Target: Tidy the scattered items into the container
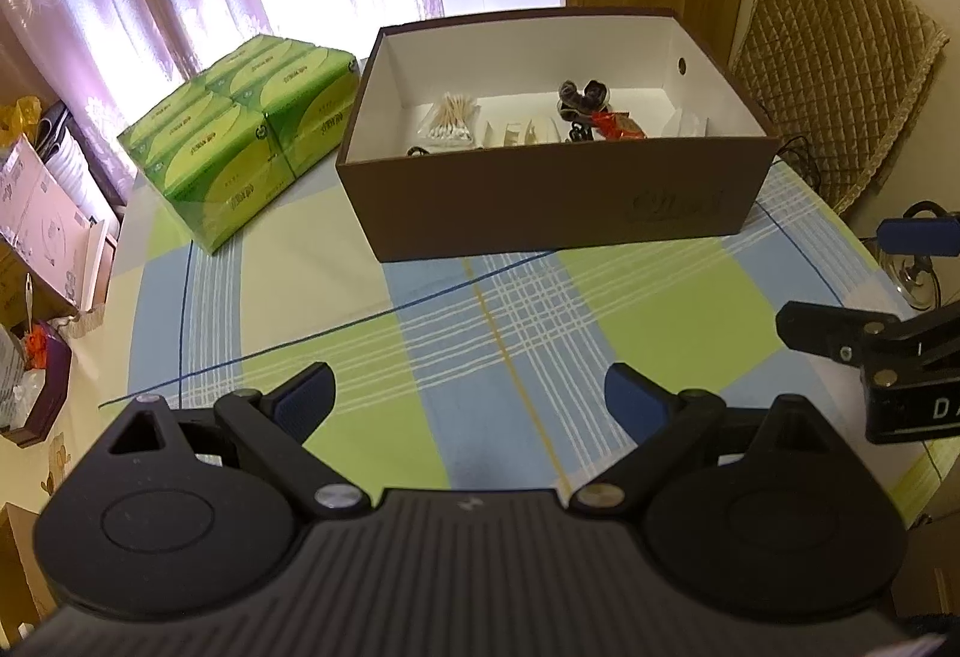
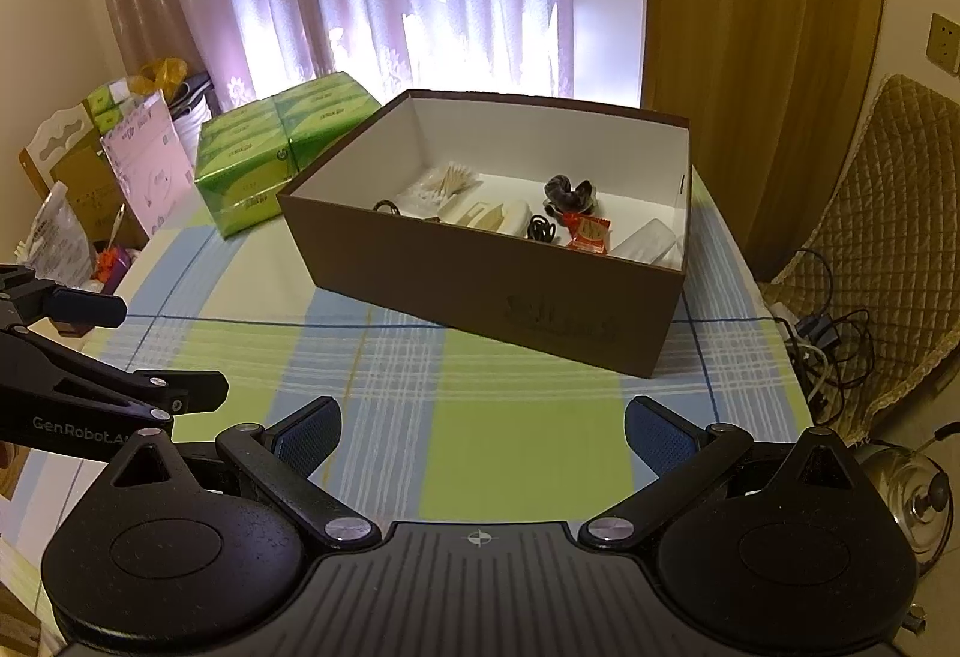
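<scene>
A brown cardboard box [image 1: 540,201] with a white inside stands on the checked tablecloth; it also shows in the right wrist view [image 2: 480,291]. Inside lie a bag of cotton swabs [image 1: 450,120], a dark hair scrunchie [image 1: 585,96], a red packet [image 1: 618,126], black hair ties [image 2: 540,228] and white packets [image 2: 651,240]. My left gripper [image 1: 471,399] is open and empty above the cloth in front of the box. My right gripper [image 2: 480,435] is open and empty, also in front of the box.
A green pack of tissue boxes [image 1: 240,141] sits left of the box. A padded chair [image 1: 840,75] stands at the right, with cables [image 2: 834,333] and a metal kettle [image 2: 912,495] beside the table. Boxes and bags [image 2: 120,165] crowd the left.
</scene>
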`<state>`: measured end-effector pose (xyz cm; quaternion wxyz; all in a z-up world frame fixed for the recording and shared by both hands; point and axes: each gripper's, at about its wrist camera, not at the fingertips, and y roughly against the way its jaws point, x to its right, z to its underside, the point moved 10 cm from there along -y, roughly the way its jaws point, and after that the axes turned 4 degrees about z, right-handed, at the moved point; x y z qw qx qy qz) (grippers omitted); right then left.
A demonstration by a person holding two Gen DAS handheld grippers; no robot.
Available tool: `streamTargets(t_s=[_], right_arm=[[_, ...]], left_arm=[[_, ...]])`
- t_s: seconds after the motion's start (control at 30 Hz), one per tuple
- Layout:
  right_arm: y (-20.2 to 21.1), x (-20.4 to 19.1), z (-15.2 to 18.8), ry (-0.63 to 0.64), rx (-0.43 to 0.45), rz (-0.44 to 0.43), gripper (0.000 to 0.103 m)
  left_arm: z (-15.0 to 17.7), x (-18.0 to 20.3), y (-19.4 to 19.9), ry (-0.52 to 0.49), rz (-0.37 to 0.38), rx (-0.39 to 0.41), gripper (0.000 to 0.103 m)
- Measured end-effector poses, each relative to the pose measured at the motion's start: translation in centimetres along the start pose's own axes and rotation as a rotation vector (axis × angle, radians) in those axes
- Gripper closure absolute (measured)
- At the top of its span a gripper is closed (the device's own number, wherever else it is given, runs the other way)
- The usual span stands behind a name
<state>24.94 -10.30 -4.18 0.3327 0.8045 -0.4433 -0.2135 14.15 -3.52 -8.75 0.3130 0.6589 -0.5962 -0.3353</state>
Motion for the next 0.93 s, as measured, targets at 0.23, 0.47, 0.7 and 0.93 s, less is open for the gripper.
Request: streamTargets(t_s=[0.23,0.47,0.7,0.93], right_arm=[[-0.7,0.1,0.4,0.005,-0.018,0.002,0.000],[-1.3,0.2,0.3,0.014,-0.027,-0.002,0.000],[-1.8,0.6,-0.1,0.017,-0.032,0.004,0.000],[-2.3,0.8,-0.4,0.023,-0.033,0.011,0.000]], left_arm=[[0.1,0.1,-0.4,0.002,0.000,-0.007,0.008],[-0.3,-0.1,-0.9,0.010,-0.004,-0.013,0.008],[-0.9,0.1,-1.5,0.005,0.005,-0.015,0.008],[-1.7,0.2,-1.8,-0.009,0.009,-0.006,0.008]])
